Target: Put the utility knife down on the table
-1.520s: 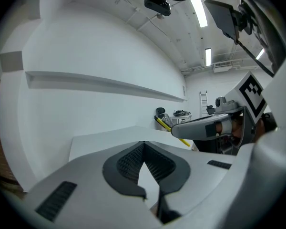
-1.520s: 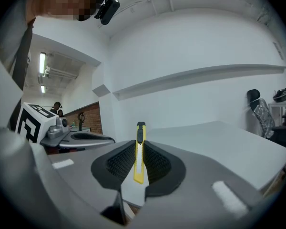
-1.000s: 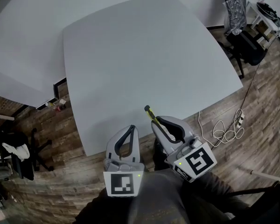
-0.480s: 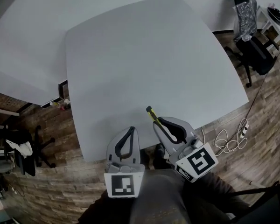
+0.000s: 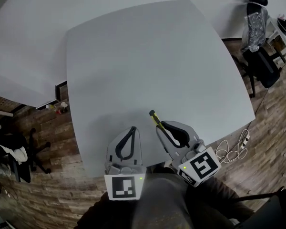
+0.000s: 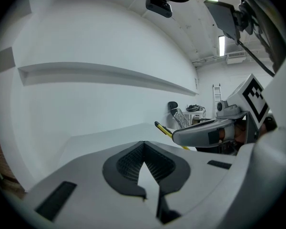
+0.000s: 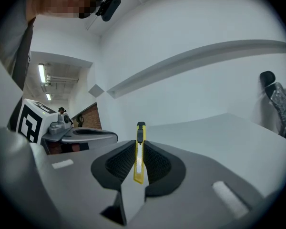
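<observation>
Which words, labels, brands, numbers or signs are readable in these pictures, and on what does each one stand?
No readable text in any view.
On the left gripper and the right gripper: only square black-and-white marker patterns, not letters.
On the utility knife: no print visible.

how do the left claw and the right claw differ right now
The grey left claw is shut on nothing, while the grey right claw is shut on a slim yellow utility knife whose dark tip juts past it. In the head view the left claw points roughly straight ahead; the right claw angles leftward. Both are at the near edge of the pale grey table.
</observation>
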### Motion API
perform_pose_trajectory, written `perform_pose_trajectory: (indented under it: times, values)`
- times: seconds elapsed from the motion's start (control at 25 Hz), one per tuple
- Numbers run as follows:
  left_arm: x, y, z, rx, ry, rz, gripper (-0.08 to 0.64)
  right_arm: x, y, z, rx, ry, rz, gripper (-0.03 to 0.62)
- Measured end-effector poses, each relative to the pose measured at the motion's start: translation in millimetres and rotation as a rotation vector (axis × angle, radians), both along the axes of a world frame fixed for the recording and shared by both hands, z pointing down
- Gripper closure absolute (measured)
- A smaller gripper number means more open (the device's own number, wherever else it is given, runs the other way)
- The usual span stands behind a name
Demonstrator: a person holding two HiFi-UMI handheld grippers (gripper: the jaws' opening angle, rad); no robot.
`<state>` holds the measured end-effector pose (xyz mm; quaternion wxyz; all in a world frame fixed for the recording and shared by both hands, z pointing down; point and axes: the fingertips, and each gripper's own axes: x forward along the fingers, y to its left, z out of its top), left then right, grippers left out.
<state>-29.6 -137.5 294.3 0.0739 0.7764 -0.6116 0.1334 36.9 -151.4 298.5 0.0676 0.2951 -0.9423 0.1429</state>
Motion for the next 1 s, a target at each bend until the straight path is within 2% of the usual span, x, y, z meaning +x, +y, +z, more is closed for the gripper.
perform_pose_trajectory:
  times: [0.52,0.8,1.0]
  values:
    - [-75,-66,40,-0.055,0.076,-0.012,0.558,-75,-80,23,-0.017,0.075,0.007,0.541]
    - [-85,-83,50,-0.065,0.074,-0.048,0.558,-83,-98,21,0.000,0.094,-0.018,0.541]
    - [-91,-107,54,-0.060,0.060,-0.099,0.558,-86,-117,37,-0.031,0.113,-0.063,0.541]
